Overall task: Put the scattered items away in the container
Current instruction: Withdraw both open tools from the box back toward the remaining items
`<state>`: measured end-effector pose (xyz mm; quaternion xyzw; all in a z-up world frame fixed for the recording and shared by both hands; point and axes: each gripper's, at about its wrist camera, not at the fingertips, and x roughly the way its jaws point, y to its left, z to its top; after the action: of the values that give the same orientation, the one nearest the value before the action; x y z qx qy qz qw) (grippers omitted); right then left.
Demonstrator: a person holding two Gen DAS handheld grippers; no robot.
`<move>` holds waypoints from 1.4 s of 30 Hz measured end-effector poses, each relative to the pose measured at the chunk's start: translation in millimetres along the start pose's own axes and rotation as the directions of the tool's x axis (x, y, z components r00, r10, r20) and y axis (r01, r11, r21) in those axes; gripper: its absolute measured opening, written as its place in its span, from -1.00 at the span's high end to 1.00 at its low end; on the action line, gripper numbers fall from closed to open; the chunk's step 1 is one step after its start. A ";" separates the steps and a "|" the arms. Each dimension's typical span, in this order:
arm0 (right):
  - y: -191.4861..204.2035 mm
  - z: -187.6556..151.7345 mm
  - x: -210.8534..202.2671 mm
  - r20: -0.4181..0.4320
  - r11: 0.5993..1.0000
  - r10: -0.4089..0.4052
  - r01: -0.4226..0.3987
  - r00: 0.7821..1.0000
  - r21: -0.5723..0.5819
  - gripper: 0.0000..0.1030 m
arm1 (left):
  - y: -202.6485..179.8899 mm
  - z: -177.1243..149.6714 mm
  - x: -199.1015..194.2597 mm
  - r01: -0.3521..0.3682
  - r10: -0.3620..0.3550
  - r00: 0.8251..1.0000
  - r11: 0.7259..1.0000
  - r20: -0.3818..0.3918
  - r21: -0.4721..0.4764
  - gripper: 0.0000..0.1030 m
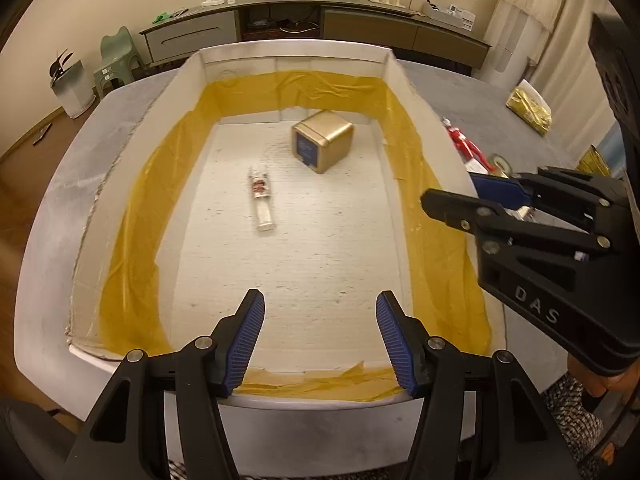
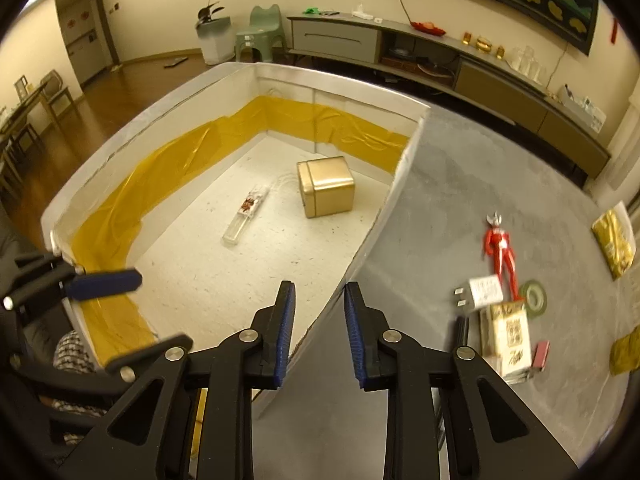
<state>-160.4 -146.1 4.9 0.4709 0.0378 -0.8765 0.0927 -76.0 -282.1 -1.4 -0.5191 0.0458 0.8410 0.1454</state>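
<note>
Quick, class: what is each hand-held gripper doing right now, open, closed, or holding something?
Left hand-held gripper: open, holding nothing, over the box.
Right hand-held gripper: open, holding nothing, over the box's wall.

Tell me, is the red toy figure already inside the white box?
No, the red toy figure lies on the grey table outside the white box, to its right.
</note>
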 end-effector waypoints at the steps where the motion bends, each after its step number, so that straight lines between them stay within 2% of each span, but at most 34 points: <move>1: -1.5 -3.0 -1.6 0.000 1.000 0.010 -0.010 1.000 0.010 0.49 | -2.1 -1.4 -0.5 0.011 -0.011 1.000 1.000 -0.003 -0.007 -0.15; 4: -4.9 -14.7 -9.8 0.005 0.999 0.041 -0.041 0.999 0.031 0.46 | -7.4 -3.8 1.4 0.033 -0.033 0.999 0.999 -0.020 -0.005 -0.15; 7: -10.2 -25.6 -21.0 0.039 0.993 0.097 -0.100 0.995 0.063 0.45 | -8.6 -3.5 1.2 0.017 -0.017 1.000 1.000 -0.009 -0.023 -0.15; 13: -22.8 -42.2 -53.3 0.125 0.986 0.127 -0.139 0.984 0.097 0.42 | -13.6 3.8 -18.7 -0.020 0.021 0.997 1.000 0.071 -0.025 -0.16; 22: -44.7 -68.4 -78.2 0.170 0.970 0.177 -0.201 0.969 0.138 0.41 | -55.6 -7.6 -49.5 -0.064 0.056 0.983 0.997 0.174 0.036 -0.16; 34: -75.7 -103.6 -98.1 0.204 0.949 0.195 -0.237 0.959 0.208 0.40 | -109.3 -19.5 -55.3 -0.045 0.025 0.983 0.993 0.182 0.111 -0.16; 42: -113.6 -129.3 -103.9 0.210 0.929 0.161 -0.220 0.964 0.297 0.39 | -141.1 -20.4 -46.7 0.011 -0.034 0.985 0.990 0.167 0.139 -0.16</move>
<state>-21.0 -1.7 17.4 0.3990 -0.1587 -0.8971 0.1037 2.3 -161.5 41.1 -0.4351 0.0851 0.8752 0.1936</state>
